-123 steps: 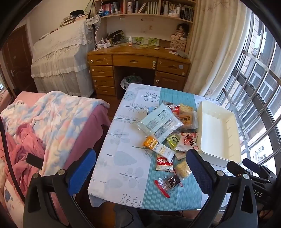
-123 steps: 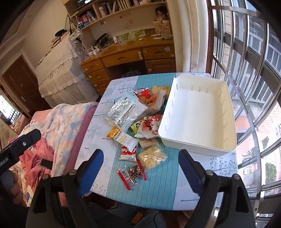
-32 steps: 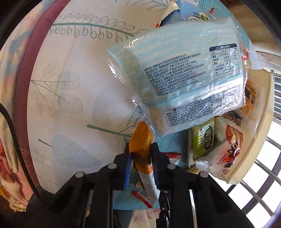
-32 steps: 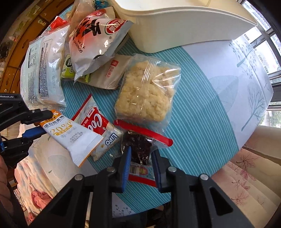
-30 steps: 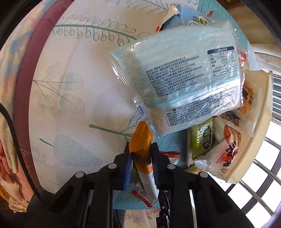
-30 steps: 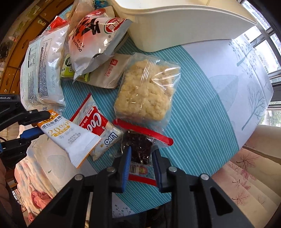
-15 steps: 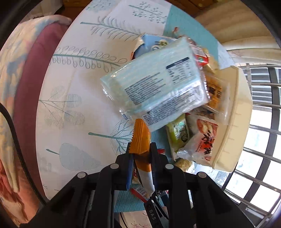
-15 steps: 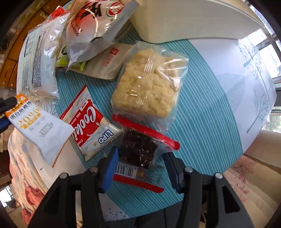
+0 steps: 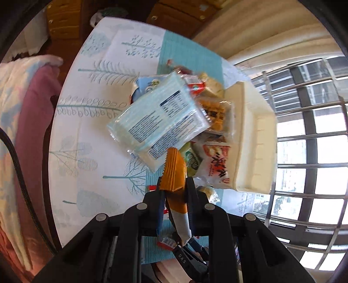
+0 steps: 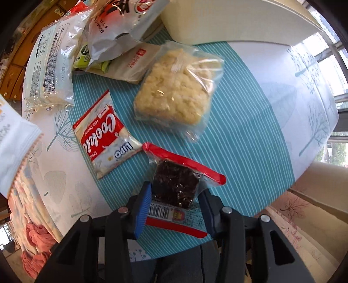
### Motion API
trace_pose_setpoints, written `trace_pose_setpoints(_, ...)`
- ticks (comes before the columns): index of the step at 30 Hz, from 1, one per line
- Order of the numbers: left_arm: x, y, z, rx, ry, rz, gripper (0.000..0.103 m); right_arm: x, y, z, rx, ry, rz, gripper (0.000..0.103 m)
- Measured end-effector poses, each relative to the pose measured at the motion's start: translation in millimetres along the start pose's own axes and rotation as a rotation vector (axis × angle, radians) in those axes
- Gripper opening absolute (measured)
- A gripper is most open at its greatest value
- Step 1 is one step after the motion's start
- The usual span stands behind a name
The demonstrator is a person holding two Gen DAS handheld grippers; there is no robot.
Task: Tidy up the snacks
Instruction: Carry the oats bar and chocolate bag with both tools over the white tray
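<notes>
My left gripper is shut on an orange-and-white snack packet and holds it in the air above the table; the packet's white end shows at the left of the right wrist view. My right gripper points down at the table's near edge. Its jaws are closing around a clear bag with a red zip strip and a dark brownie block inside. The blue pads stand on either side of the block, and I see no firm squeeze. The white bin stands empty at the right.
On the tablecloth lie a red Cookies packet, a clear bag of yellow crisped rice, a big pale-blue pack and several smaller snacks beside the bin. A blanket-covered seat borders the table's left side.
My left gripper rose with the orange packet, lifting it off the table. My right gripper let go its pinch on the brownie bag, slid forward and now straddles the block.
</notes>
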State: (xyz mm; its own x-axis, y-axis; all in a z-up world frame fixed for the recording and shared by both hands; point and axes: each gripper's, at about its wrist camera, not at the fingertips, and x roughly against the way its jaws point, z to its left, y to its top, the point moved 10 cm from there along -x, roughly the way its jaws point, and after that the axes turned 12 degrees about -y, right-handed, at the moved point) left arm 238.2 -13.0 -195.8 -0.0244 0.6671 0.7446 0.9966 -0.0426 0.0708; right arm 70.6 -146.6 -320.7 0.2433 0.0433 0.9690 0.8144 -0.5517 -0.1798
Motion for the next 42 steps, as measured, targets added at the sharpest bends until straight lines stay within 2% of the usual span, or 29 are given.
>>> trace_pose_setpoints(7,21,-1,-16,-0.035,-0.115,-0.063,0.016,20,-28,-9,0.002,0.022,-0.006,0.043)
trace_pose_setpoints(13,52,-1,-45,-0.104,-0.252,-0.165,0.016,62,-21,-10,0.027,0.039,-0.094,0.043)
trace_pose_setpoints(18,72,-1,-69,-0.161,-0.316,-0.237,0.016,94,14,-8,0.061,0.076,-0.167,0.043)
trace_pose_setpoints(24,84,-9,-108,-0.203,-0.366,-0.316,0.016,134,64,-27,0.094,0.115,-0.258,0.043)
trace_pose_setpoints(33,60,-20,-178,-0.272,-0.344,-0.353,0.016,179,119,-72,0.149,0.136,-0.400,0.043)
trace_pose_setpoints(42,5,-19,-236,-0.346,-0.228,-0.374,0.016,199,166,-116,0.213,0.119,-0.520,0.043)
